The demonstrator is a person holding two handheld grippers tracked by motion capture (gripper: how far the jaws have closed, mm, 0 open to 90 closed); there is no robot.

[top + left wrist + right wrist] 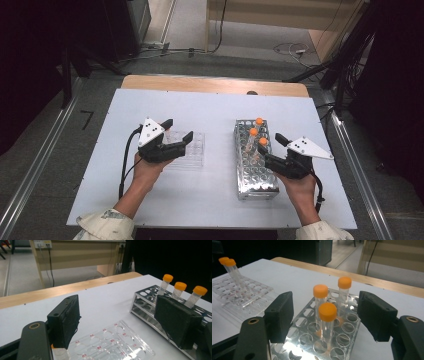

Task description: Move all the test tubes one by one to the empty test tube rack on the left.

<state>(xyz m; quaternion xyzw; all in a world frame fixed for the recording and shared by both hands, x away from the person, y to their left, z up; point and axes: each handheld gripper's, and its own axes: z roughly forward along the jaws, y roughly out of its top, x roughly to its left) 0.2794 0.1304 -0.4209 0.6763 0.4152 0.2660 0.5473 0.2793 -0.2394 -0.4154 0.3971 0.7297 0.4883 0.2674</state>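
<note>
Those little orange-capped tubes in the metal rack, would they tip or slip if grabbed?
The nearest orange-capped tube looks smooth and clear, so probably slippery and light. It stands tall and thin in a metal rack hole, so it likely leans rather than falls. Laid flat, its round body would probably roll.

On the white surface (210, 200), a clear well plate (192, 150) is overhung by the open-jawed left gripper (177, 130); the metal rack (252, 172) with three orange-capped tubes (254, 132) is approached by the open-jawed right gripper (270, 147).

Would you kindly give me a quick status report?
Both grippers open, empty. Left gripper over clear well plate. Right gripper at metal rack, three orange-capped tubes seated. Nothing obstructing.
</note>
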